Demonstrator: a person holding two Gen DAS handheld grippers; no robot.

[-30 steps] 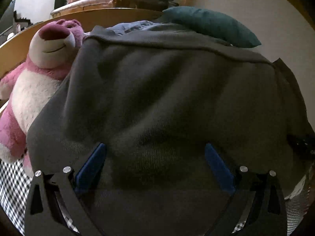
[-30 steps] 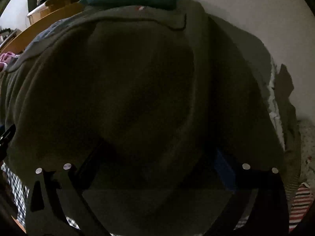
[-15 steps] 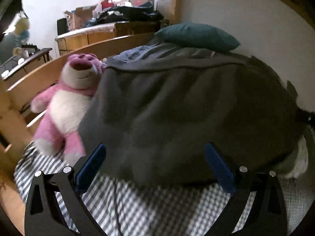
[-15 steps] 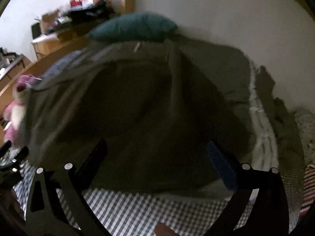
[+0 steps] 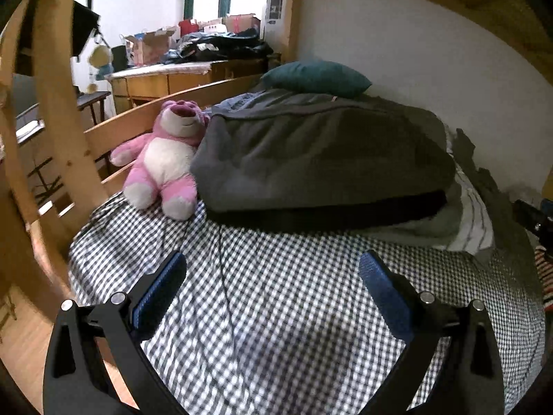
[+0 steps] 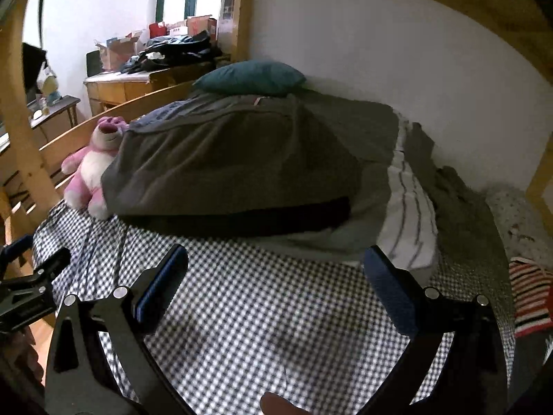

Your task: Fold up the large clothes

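Note:
A large dark grey garment lies folded on the far half of the bed, its dark hem along the near edge; it also shows in the right wrist view. My left gripper is open and empty above the checked sheet, well short of the garment. My right gripper is open and empty too, over the sheet. The left gripper's black frame shows at the left edge of the right wrist view.
A pink plush bear sits left of the garment against the wooden bed rail. A teal pillow lies behind. A white striped cloth and darker clothes lie to the right, with a red striped item.
Both grippers have pulled back from the grey garment, which filled both views a second ago. It now lies let go on the bed and the checked sheet shows in front.

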